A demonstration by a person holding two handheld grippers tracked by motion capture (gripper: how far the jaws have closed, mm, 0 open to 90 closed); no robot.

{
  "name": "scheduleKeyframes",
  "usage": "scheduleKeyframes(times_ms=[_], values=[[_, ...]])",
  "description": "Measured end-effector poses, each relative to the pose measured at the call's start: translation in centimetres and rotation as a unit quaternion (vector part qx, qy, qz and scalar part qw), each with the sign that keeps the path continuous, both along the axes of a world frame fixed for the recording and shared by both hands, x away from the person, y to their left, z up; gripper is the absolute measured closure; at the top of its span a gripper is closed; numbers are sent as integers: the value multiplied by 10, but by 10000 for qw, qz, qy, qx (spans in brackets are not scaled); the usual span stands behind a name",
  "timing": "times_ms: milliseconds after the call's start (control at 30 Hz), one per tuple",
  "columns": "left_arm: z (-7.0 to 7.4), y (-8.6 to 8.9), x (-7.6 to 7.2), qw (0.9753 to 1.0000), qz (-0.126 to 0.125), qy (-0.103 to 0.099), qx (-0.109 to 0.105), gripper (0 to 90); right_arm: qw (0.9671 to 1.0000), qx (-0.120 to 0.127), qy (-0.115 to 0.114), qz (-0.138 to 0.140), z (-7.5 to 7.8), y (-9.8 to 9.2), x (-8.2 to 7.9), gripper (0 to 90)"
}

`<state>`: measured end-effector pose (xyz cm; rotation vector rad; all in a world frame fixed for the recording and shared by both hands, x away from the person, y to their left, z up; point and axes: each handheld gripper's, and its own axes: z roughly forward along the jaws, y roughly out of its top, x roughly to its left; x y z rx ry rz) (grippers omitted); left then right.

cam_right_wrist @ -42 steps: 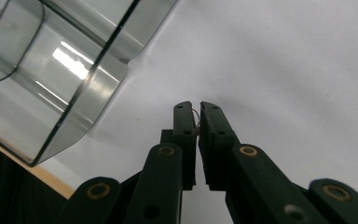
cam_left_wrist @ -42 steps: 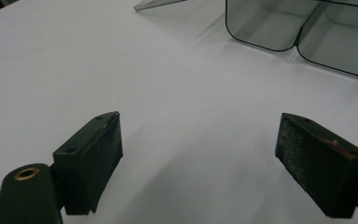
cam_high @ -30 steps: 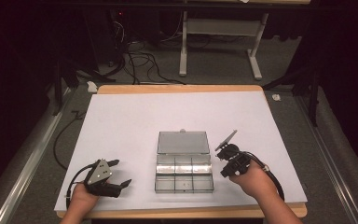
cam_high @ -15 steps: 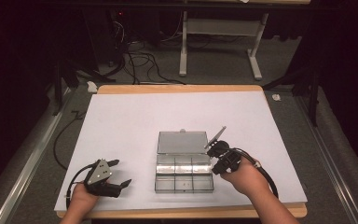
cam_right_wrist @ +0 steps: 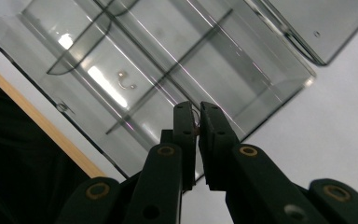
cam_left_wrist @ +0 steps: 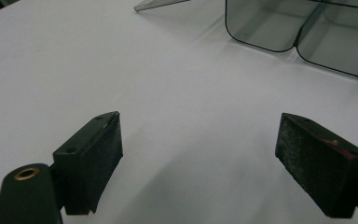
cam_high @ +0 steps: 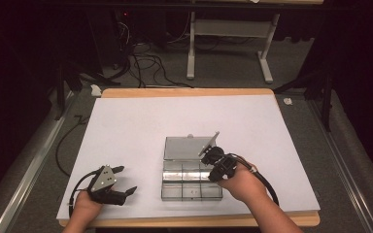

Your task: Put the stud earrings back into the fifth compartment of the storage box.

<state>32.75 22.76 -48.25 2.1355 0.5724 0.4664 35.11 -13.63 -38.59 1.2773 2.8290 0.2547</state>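
A wooden table (cam_high: 209, 92) carries a large white sheet (cam_high: 175, 126). Near the sheet's front middle lies a clear plastic compartment box (cam_high: 192, 187), with its lid (cam_high: 187, 148) folded open flat behind it.

At the front left corner, the person's left hand (cam_high: 85, 208) holds the left gripper (cam_high: 124, 179) low over the bare sheet, well apart from the box. In the left gripper view its jaws stand wide with nothing between them.

The right hand (cam_high: 245, 184) holds the right gripper (cam_high: 210, 154) over the box's right rear part. In the right gripper view its jaws are nearly together, with a tiny thin object (cam_right_wrist: 197, 129) pinched between the pads; it is too small to identify.

A small curved metal piece (cam_right_wrist: 126, 82) lies in one compartment.
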Motion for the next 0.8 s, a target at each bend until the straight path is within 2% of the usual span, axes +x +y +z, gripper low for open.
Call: scheduleKeyframes(times_ms=[67,167,233,267,300,333,367,433,467,500,800], values=[[0,0,0,10000,-2,-7,-1,153,10000,11,52,-38,-1,6,0,864],[0,0,0,10000,2,3,-10,153,9999,34,11,165,-4,10,1,865],[0,0,0,10000,2,5,-11,153,9998,19,43,169,-4,13,1,864],[0,0,0,10000,5,6,-15,153,9995,24,1,311,-6,14,2,865],[0,0,0,10000,6,7,-15,153,9997,25,54,221,-6,17,1,864],[0,0,0,10000,4,8,-13,153,9995,37,10,322,-7,18,2,865],[0,0,0,10000,4,8,-14,153,9996,31,40,274,-7,20,1,864],[0,0,0,10000,4,8,-16,153,9993,44,18,380,-9,21,2,864],[0,0,0,10000,5,8,-17,153,9995,45,60,295,-9,24,0,865],[0,0,0,10000,6,9,-18,153,9990,63,16,441,-10,24,2,864],[0,0,0,10000,6,15,-20,153,9978,130,160,629,-22,44,-3,863]])
